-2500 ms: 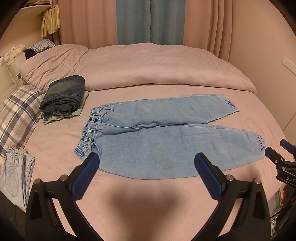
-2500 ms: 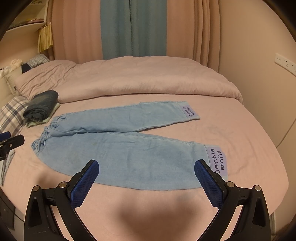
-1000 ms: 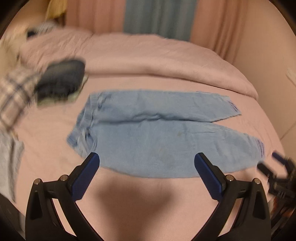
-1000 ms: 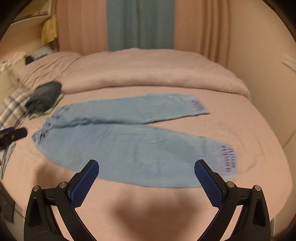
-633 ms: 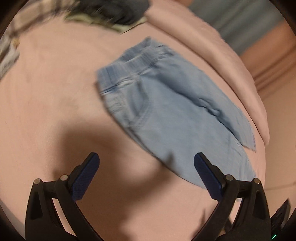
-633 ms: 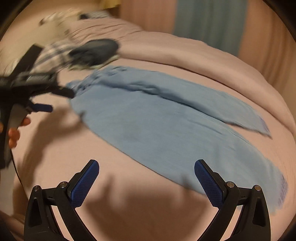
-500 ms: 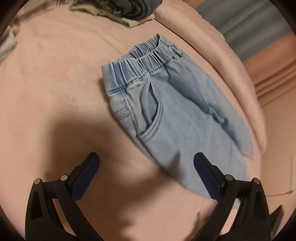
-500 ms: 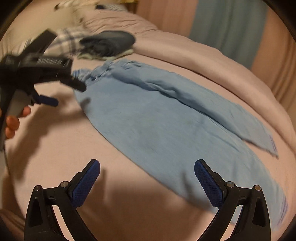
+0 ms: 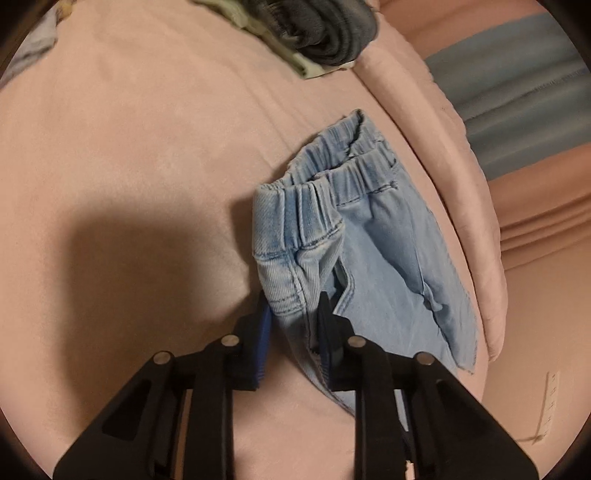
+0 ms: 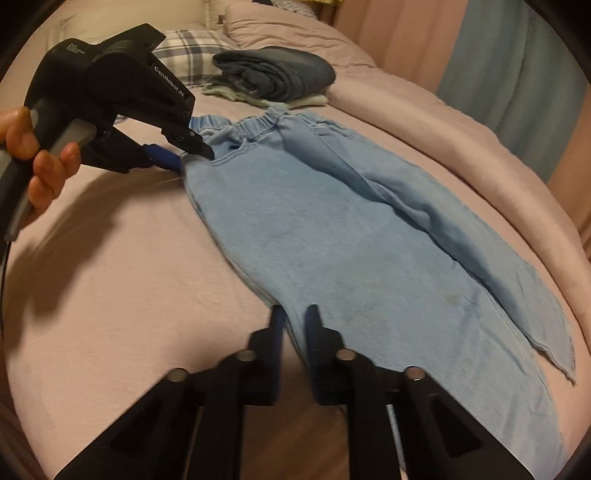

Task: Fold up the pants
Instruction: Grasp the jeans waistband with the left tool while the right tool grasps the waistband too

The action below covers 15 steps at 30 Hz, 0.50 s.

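Note:
Light blue denim pants (image 9: 388, 258) lie spread on the pink bed sheet (image 9: 129, 147). In the left wrist view my left gripper (image 9: 293, 306) has its jaws closing on the near corner of the elastic waistband, and the bunched denim sits pinched between the blue pads. In the right wrist view the pants (image 10: 351, 229) stretch from upper left to lower right. My right gripper (image 10: 294, 317) has its jaws closing on the near side edge of the front leg, with the fabric between the pads. The left gripper (image 10: 188, 153), held by a hand (image 10: 22, 147), shows at the waistband.
A folded stack of dark jeans (image 10: 273, 79) over pale garments lies just beyond the waistband, also seen as the dark stack (image 9: 325, 33) in the left wrist view. A plaid pillow (image 10: 188, 48) lies behind it. A rolled pink duvet (image 9: 443, 147) borders the far side of the pants.
Both grippers dropped to the pants and went from wide open to closed on the fabric, the left at the waistband corner, the right at the near leg edge. The waistband corner is bunched up.

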Each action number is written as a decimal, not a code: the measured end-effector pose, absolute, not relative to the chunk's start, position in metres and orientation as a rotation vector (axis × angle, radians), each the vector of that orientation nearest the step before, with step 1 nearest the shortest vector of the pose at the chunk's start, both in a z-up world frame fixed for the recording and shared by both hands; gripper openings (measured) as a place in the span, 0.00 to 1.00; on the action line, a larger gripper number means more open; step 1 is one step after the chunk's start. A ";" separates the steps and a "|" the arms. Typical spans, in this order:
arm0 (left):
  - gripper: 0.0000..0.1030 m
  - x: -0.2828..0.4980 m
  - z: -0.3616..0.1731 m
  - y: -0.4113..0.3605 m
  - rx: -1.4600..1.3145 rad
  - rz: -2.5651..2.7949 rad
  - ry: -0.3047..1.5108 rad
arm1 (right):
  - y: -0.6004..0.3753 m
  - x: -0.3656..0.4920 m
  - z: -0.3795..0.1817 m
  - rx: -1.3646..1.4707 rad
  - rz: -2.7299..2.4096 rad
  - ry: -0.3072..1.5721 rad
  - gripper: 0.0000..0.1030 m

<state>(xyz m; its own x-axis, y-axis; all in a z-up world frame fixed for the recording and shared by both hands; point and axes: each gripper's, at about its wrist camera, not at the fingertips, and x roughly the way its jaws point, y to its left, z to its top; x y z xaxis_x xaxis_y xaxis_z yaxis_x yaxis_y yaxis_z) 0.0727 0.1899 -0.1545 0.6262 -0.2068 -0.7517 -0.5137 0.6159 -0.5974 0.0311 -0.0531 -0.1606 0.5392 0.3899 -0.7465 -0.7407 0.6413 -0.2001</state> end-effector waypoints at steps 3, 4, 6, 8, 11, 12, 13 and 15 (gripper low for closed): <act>0.17 0.060 -0.143 0.193 -0.893 0.191 0.862 | -0.058 0.030 -0.153 -0.497 0.728 0.739 0.08; 0.17 0.055 -0.142 0.194 -0.890 0.187 0.851 | -0.060 0.028 -0.150 -0.486 0.737 0.734 0.08; 0.17 0.047 -0.141 0.191 -0.858 0.205 0.852 | -0.063 0.023 -0.146 -0.477 0.749 0.728 0.08; 0.17 0.045 -0.145 0.187 -0.818 0.230 0.870 | -0.064 0.021 -0.149 -0.461 0.758 0.742 0.08; 0.25 0.047 -0.155 0.188 -0.786 0.255 0.921 | -0.061 0.022 -0.163 -0.477 0.763 0.769 0.10; 0.36 0.048 -0.156 0.193 -0.786 0.271 0.931 | -0.062 0.024 -0.165 -0.463 0.772 0.778 0.11; 0.41 0.048 -0.154 0.197 -0.785 0.274 0.935 | -0.064 0.027 -0.162 -0.437 0.774 0.780 0.14; 0.48 0.047 -0.143 0.197 -0.727 0.291 0.928 | -0.074 0.033 -0.152 -0.359 0.797 0.810 0.42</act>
<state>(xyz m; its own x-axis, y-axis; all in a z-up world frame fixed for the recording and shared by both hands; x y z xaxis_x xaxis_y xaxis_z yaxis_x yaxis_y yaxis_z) 0.0474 0.1970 -0.1427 0.5827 -0.0729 -0.8094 -0.5222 0.7295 -0.4417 0.0333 -0.0737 -0.1515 0.4269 0.4922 -0.7586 -0.7503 0.6611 0.0067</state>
